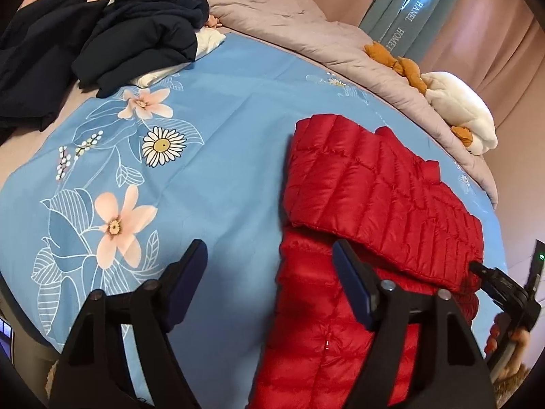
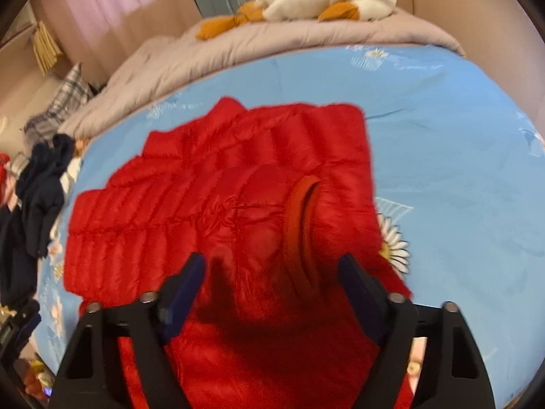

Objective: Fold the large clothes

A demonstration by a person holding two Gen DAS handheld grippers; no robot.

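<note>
A red quilted puffer jacket point(image 1: 374, 204) lies on the blue floral bedsheet point(image 1: 211, 170), with one part folded over the rest. My left gripper point(image 1: 269, 255) hovers open at the jacket's left edge: one finger is over the sheet, the other over the red fabric, and neither grips anything. The right gripper shows at the far right edge point(image 1: 504, 286), held by a hand. In the blurred right wrist view, my right gripper point(image 2: 272, 262) stands open just above the jacket point(image 2: 221, 197). The collar opening point(image 2: 303, 235) sits between its fingers, untouched.
A heap of dark navy clothes point(image 1: 102, 41) lies at the far left of the bed. A grey quilt point(image 1: 289, 24) is bunched along the far edge, with a white and orange plush toy point(image 1: 456, 109) on it. Curtains hang behind. A plaid pillow point(image 2: 68, 92) sits further back.
</note>
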